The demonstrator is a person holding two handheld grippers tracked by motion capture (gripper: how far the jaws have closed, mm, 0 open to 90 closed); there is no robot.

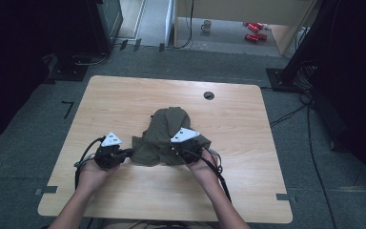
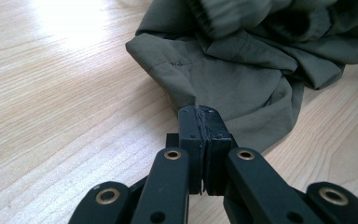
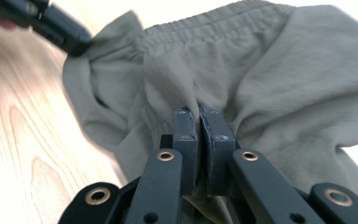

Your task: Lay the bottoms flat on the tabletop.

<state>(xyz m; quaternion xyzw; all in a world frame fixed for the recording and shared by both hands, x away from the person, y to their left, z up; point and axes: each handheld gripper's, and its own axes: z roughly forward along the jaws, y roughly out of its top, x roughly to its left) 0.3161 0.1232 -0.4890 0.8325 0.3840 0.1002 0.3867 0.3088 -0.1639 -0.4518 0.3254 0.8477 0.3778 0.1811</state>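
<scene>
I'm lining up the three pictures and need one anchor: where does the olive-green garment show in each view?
High view: the olive-green garment lies crumpled at the table's centre, between the left gripper and the right gripper.
Left gripper view: upper right, its edge pinched in the closed jaws.
Right gripper view: centre and right, bunched in the closed jaws.
Shared landmark: the light wood table.

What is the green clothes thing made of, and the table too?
The olive garment looks like thin woven cloth, matte: it crumples into soft folds, with a stitched hem and a gathered elastic band. The table looks like wood, perhaps a printed laminate: pale grain lines and a smooth, slightly shiny top.
</scene>
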